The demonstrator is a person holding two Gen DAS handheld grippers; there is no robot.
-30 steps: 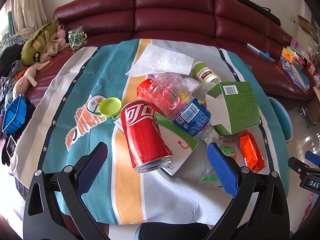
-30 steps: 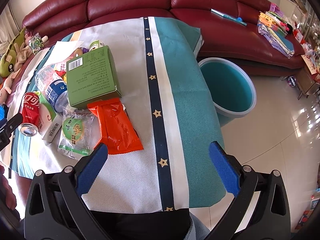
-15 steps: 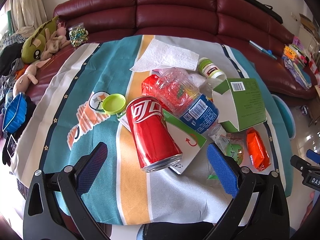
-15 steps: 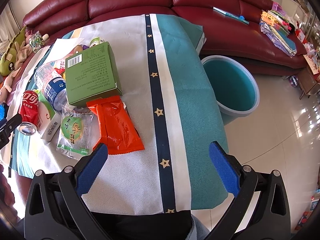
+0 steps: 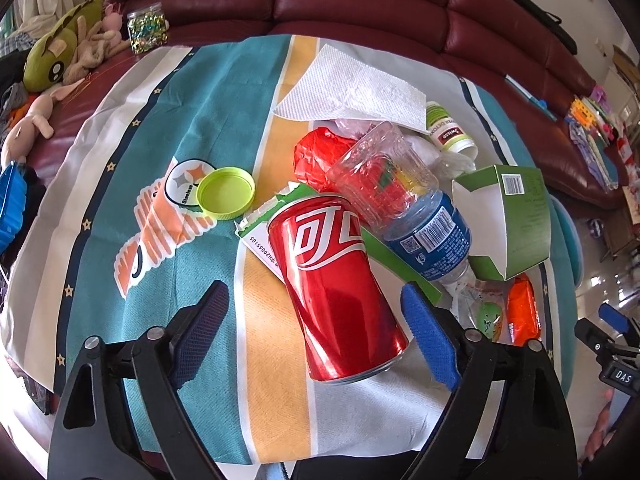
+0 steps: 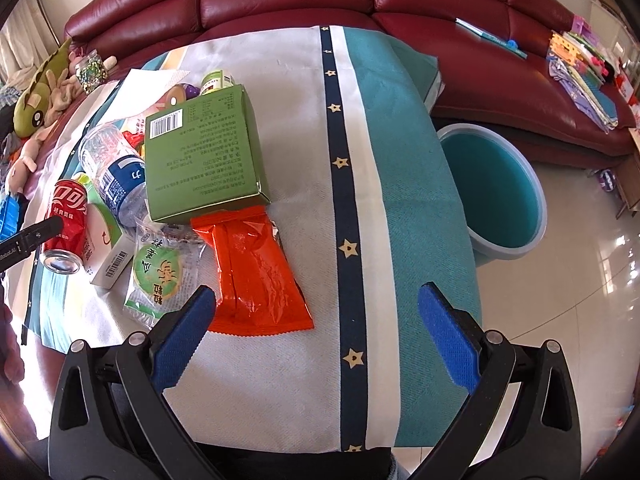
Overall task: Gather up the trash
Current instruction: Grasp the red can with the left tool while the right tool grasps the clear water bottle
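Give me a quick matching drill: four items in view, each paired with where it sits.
Items:
1. red can
2. orange wrapper
3. blue bucket
4. green lid

Places:
A. on the floor beside the table
B. between the left fingers
C. alone on the cloth, left of the can
D. just below the green box

Pairs: 1-B, 2-D, 3-A, 4-C

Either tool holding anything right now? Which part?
Nothing held. Left tool is closing around the red can, pads not yet touching it. Right tool is open, empty.
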